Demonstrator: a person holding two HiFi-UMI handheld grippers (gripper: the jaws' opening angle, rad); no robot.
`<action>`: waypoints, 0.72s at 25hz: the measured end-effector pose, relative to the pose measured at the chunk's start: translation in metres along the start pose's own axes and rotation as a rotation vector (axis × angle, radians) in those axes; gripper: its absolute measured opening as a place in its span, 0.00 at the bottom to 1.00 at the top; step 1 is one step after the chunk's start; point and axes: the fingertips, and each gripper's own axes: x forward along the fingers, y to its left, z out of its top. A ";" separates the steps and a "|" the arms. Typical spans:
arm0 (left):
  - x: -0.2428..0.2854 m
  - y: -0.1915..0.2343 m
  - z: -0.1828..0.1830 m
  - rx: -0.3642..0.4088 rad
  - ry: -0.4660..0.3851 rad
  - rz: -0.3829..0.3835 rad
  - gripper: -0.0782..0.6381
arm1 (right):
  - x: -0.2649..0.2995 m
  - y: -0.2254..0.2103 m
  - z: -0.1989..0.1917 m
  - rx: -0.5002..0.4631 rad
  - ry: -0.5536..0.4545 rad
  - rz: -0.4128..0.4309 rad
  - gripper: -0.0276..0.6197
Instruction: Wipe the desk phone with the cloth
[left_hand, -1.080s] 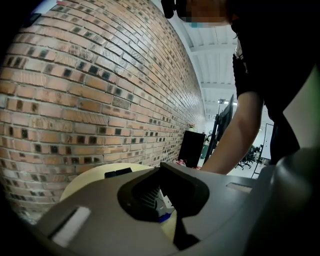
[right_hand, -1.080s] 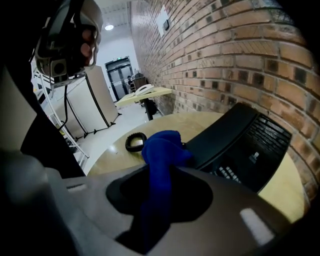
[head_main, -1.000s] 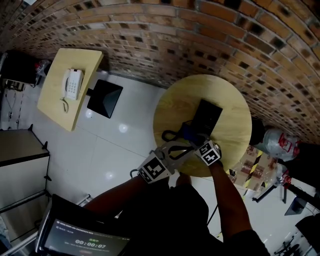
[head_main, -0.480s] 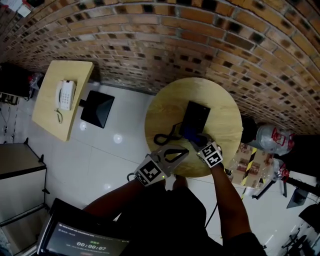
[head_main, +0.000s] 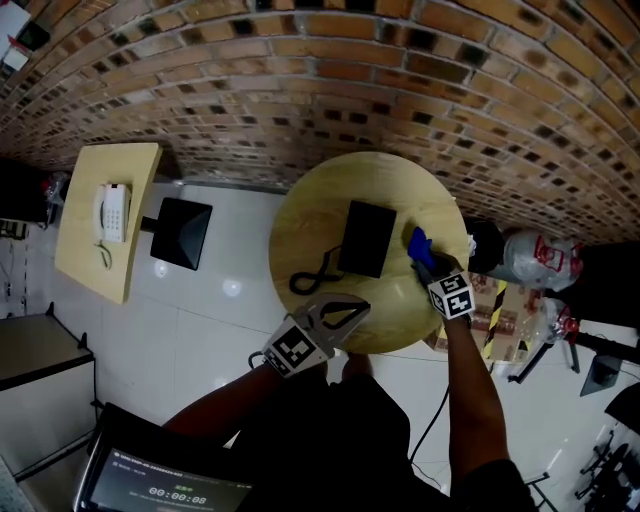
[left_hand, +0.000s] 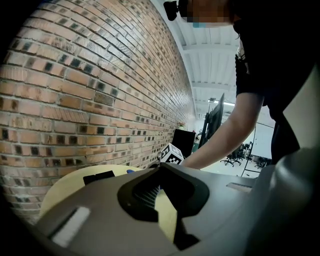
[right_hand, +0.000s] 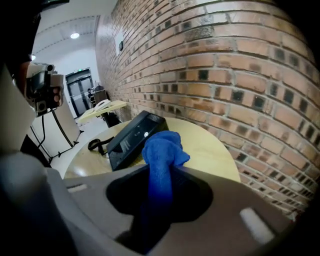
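A black desk phone (head_main: 366, 238) lies on the round wooden table (head_main: 300, 225), its coiled cord (head_main: 312, 277) trailing to the left. My right gripper (head_main: 427, 260) is just right of the phone, shut on a bunched blue cloth (head_main: 417, 243). In the right gripper view the cloth (right_hand: 162, 147) sticks up between the jaws of that gripper (right_hand: 162, 172), with the phone (right_hand: 134, 136) beyond it to the left. My left gripper (head_main: 362, 306) hovers at the table's near edge, jaws together and holding nothing; from the left gripper (left_hand: 161, 170) the phone (left_hand: 98, 177) shows far off.
A brick wall (head_main: 400, 90) curves behind the table. A square table with a white phone (head_main: 111, 212) and a black floor base (head_main: 181, 232) stand at the left. Bags and bottles (head_main: 535, 262) crowd the floor at the right. A tablet screen (head_main: 170, 485) sits bottom left.
My right gripper has carried the blue cloth from the phone's near edge out to the phone's right side. The left gripper stays at the table's near edge.
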 end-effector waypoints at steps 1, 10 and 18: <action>0.002 0.000 -0.001 -0.001 0.004 -0.001 0.11 | 0.000 -0.009 -0.004 0.016 0.004 -0.013 0.20; 0.024 0.012 -0.015 -0.023 0.031 0.013 0.11 | 0.026 -0.066 -0.035 0.105 0.072 -0.058 0.20; 0.024 0.013 -0.020 -0.038 0.037 0.033 0.11 | 0.039 -0.066 -0.053 0.144 0.129 -0.037 0.20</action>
